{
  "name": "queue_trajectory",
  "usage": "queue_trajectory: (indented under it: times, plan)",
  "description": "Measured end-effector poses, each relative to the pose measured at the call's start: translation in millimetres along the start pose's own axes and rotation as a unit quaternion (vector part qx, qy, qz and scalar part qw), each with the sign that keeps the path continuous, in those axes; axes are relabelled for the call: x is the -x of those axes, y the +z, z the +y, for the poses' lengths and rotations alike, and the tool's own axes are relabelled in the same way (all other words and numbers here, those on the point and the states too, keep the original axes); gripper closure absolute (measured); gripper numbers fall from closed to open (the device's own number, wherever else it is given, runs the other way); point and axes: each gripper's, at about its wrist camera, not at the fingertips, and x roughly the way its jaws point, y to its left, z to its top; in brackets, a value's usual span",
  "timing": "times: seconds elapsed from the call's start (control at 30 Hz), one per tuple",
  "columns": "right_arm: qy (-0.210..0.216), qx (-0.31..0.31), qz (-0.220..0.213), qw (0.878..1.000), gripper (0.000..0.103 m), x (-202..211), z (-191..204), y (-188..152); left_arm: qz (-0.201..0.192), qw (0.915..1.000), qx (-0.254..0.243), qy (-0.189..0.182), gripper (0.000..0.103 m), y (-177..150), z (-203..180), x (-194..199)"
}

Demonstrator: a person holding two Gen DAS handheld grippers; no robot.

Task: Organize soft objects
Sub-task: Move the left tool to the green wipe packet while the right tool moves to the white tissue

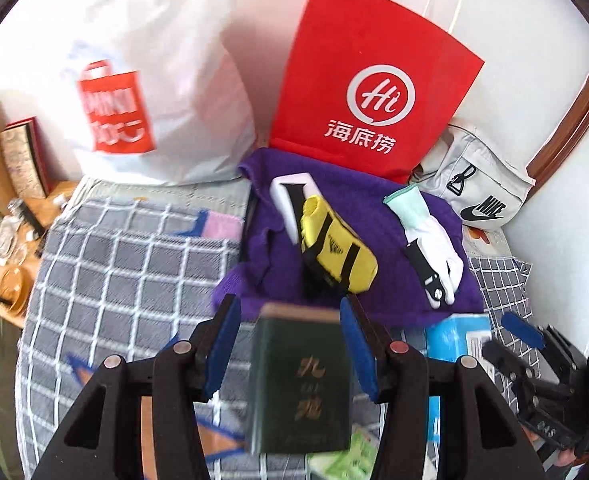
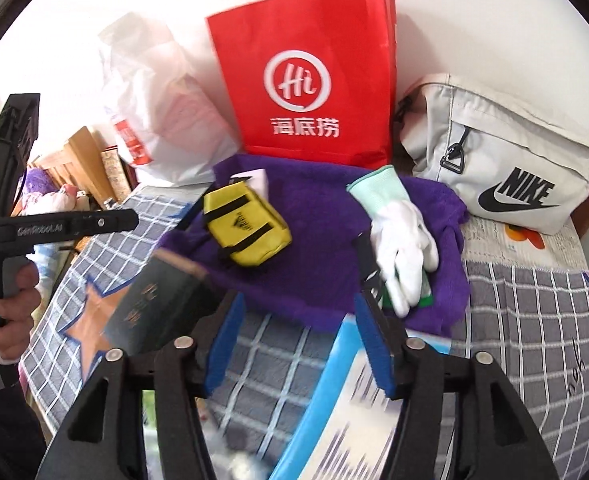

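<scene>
our left tool [image 1: 288, 334] is clenched on the dark green book [image 1: 300, 376]; our right tool [image 2: 298, 334], released, has the white glove [image 2: 402, 248] at one o'clock, nearer it.

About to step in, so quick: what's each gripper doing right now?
Left gripper: closed on the dark green book.
Right gripper: open, holding nothing.

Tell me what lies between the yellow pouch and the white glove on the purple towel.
Only bare purple towel lies between the yellow pouch and the white glove; the right wrist view shows that most clearly.
</scene>
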Motion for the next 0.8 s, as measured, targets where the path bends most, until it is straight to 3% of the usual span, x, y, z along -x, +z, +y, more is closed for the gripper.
queue_trajectory:
  times: [0.37, 0.57, 0.8]
  plan:
    - [0.027, -0.007, 0.021, 0.999, 0.042, 37.0, 29.9, -84.1, -0.002, 0.9996, 0.027, -0.01, 0.053, -55.9, 14.6, 37.6]
    - [0.027, -0.003, 0.032, 0.999, 0.061, 48.6, 38.5, -117.3, -0.009, 0.9994, 0.034, 0.0, 0.053, -83.6, 20.1, 49.2]
    - [0.016, -0.03, 0.054, 0.998, 0.068, 43.9, 36.3, -152.9, -0.002, 0.9992, 0.041, -0.002, 0.053, -108.2, 28.8, 48.2]
